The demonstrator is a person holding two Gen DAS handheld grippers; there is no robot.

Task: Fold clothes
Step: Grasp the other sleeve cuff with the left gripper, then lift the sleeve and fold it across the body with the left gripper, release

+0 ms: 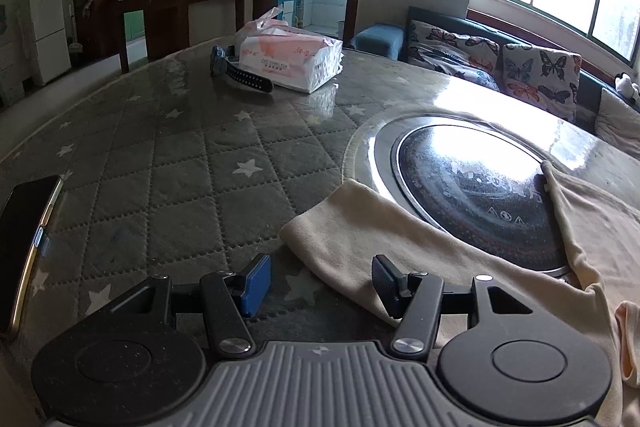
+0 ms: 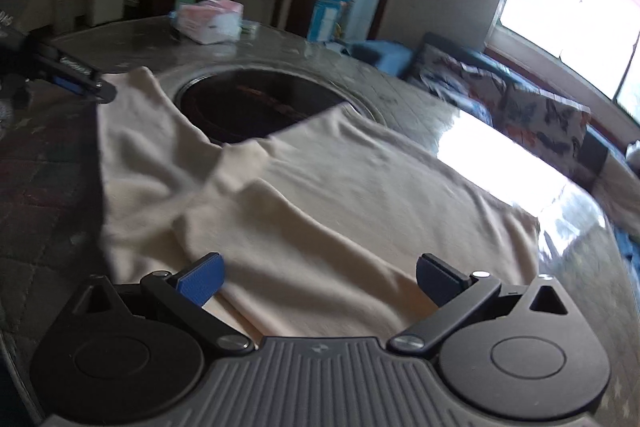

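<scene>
The table (image 1: 192, 163) is round, under glass over a grey quilted cover with white stars, and it fills the space ahead of both grippers. Set into its middle is a dark round hob (image 1: 472, 187), ahead and to the right of the left gripper's jaws and far ahead of the right gripper's, slightly left.

The cream garment (image 2: 320, 195) lies spread on the table. In the right wrist view it runs from directly under and between the jaws forward to the hob, whose near edge it covers; a sleeve (image 2: 136, 131) stretches forward and left of the jaws, with rumpled folds where it meets the body. In the left wrist view the sleeve (image 1: 360, 231) crosses from just ahead of the jaws off to the right, and its near edge passes under the right-hand finger.

The left gripper (image 1: 320, 287) sits low over the table with its jaws spread wide, nothing between them but table and the sleeve's edge. The right gripper (image 2: 320, 279) is also spread wide over the garment, gripping nothing; this view is blurred.

Far ahead of the left jaws, slightly left, a tissue pack (image 1: 290, 61) stands with a black watch (image 1: 240, 73) touching its left side. A phone (image 1: 24, 243) lies well left of the jaws.
</scene>
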